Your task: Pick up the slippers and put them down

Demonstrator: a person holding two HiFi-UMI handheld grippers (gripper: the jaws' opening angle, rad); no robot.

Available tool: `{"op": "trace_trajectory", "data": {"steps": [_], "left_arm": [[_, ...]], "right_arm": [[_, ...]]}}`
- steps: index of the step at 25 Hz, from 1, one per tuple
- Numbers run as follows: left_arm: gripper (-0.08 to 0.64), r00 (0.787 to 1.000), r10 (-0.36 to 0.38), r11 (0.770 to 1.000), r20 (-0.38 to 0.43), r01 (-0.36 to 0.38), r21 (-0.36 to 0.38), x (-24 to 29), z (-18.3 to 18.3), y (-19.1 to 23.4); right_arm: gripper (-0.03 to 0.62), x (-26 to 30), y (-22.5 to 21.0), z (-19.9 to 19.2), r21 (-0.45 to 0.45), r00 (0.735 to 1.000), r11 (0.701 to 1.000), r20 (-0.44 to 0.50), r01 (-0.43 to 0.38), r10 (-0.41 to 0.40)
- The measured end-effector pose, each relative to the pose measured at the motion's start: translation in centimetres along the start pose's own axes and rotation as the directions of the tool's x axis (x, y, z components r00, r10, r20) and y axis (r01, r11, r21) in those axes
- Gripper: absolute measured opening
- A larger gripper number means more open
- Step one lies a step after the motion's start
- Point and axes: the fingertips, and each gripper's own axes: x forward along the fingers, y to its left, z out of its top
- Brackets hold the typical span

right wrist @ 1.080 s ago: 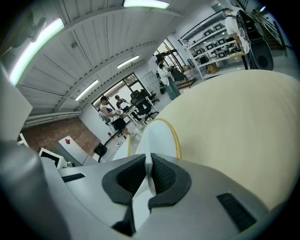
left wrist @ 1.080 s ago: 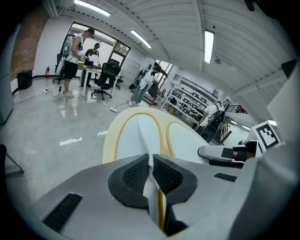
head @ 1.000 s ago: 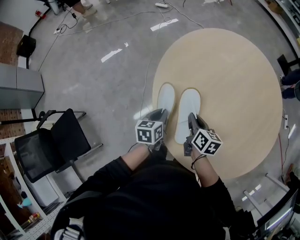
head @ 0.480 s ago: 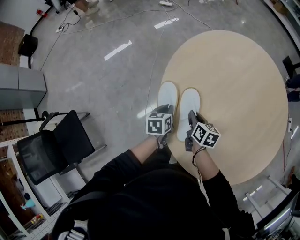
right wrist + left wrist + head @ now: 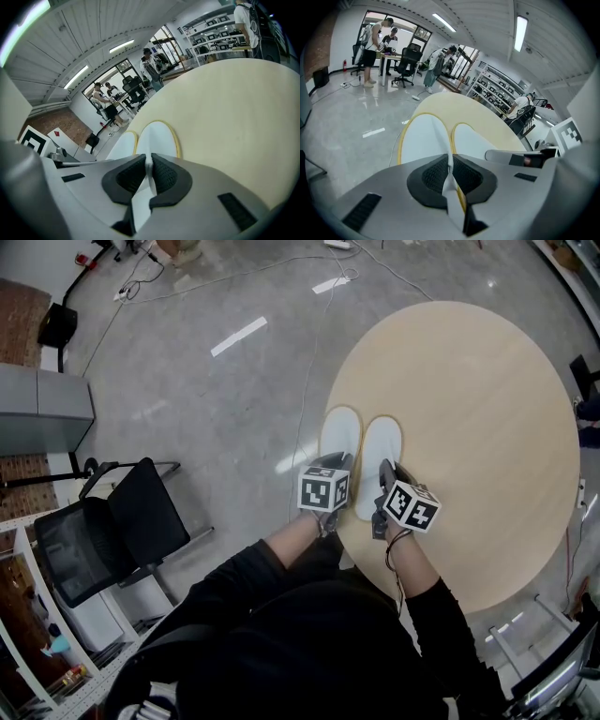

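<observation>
Two white slippers lie side by side, soles up to the camera's eye as flat ovals with yellow rims, over the near-left part of the round bench [image 5: 469,381]. The left slipper [image 5: 339,432] sits close to the bench's edge, and the right slipper [image 5: 382,442] is just beside it, nearly touching. Toes point away from the person.

The left gripper [image 5: 330,461] comes at the left slipper's heel end. In the left gripper view its black fingers [image 5: 433,176] are clenched on a thin white fold of that slipper. The right gripper [image 5: 384,471] meets the right slipper's heel end the same way. In the right gripper view its fingers [image 5: 131,176] are pressed together on that slipper's white edge.

Whether the slippers rest on the bench or hang just above it, I cannot tell.

A black chair [image 5: 122,531] stands on the grey floor [image 5: 206,409] to the left, well apart from the bench.
</observation>
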Motion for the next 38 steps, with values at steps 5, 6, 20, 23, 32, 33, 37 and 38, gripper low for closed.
{"op": "trace_trajectory", "data": {"steps": [5,6,20,23,32,33,37,38], "left_arm": [[0.032,1.0,-0.007,1.0,-0.006,0.007,0.025,0.0,0.2,-0.4],[0.031,1.0,-0.006,1.0,-0.004,0.006,0.026,-0.1,0.2,-0.4],[0.199,0.996,0.049,0.999,0.073,-0.048,-0.017,-2.4,-0.3,-0.7],[0.199,0.995,0.042,0.998,0.094,-0.038,-0.043,-3.5,-0.6,-1.2],[0.199,0.977,-0.121,0.993,0.173,0.122,0.009,-8.2,-1.6,-9.6],[0.198,0.973,-0.146,0.989,0.179,0.146,0.015,-8.6,-1.7,-10.8],[0.198,0.939,-0.298,0.954,0.172,0.294,0.051,-10.6,-2.5,-16.7],[0.198,0.927,-0.337,0.942,0.167,0.331,0.064,-11.0,-2.7,-18.2]], "right_arm": [[0.032,-0.3,0.4,0.4,-0.021,1.0,1.0,0.009,0.005,-0.004],[0.034,-0.4,0.5,0.5,-0.027,1.0,1.0,0.01,0.006,-0.005],[0.161,-5.3,0.1,2.2,-0.063,0.991,0.997,0.133,0.037,-0.028],[0.161,-6.6,0.0,2.3,-0.074,0.989,0.997,0.146,0.031,-0.019],[0.16,-12.2,1.0,2.0,-0.097,0.982,0.994,0.179,-0.04,0.057],[0.16,-12.9,1.2,2.1,-0.107,0.98,0.993,0.185,-0.049,0.068],[0.158,-16.7,1.6,2.4,-0.13,0.972,0.989,0.212,-0.075,0.101],[0.156,-17.8,1.4,2.5,-0.125,0.97,0.989,0.219,-0.077,0.103]]}}
